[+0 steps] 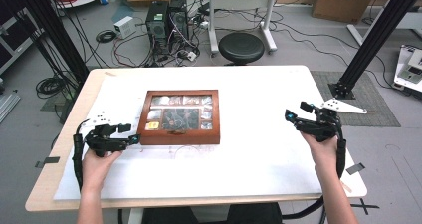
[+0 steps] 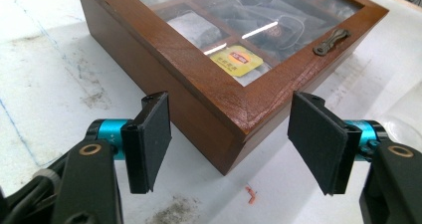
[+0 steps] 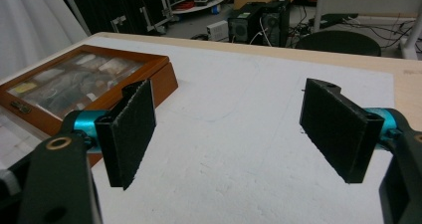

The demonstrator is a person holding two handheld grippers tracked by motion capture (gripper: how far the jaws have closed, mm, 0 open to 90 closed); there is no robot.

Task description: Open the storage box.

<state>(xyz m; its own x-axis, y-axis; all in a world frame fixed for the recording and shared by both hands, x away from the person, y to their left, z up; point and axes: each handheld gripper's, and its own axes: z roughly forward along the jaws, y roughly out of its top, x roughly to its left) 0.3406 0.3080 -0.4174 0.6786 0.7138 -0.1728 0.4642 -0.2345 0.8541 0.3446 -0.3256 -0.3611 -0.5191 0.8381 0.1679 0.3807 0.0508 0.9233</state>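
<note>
A brown wooden box (image 1: 179, 136) with a glass lid lies in the middle of the table, its compartments holding tea bags, one of them yellow (image 2: 236, 60). A small metal latch (image 2: 331, 41) sits on its front edge. My left gripper (image 1: 130, 134) is open just off the box's front left corner. In the left gripper view that corner of the box (image 2: 199, 79) points between the jaws of the left gripper (image 2: 229, 144), untouched. My right gripper (image 1: 297, 110) hovers open over bare table far to the right of the box. From the right gripper (image 3: 234, 129), the box (image 3: 161, 82) lies off to the left.
A white sheet (image 1: 259, 149) covers most of the tabletop. Behind the table's far edge stand a black stool (image 1: 241, 47), two computer towers (image 1: 166, 20) amid cables, and a white desk. A black frame post (image 1: 378, 35) rises at the right.
</note>
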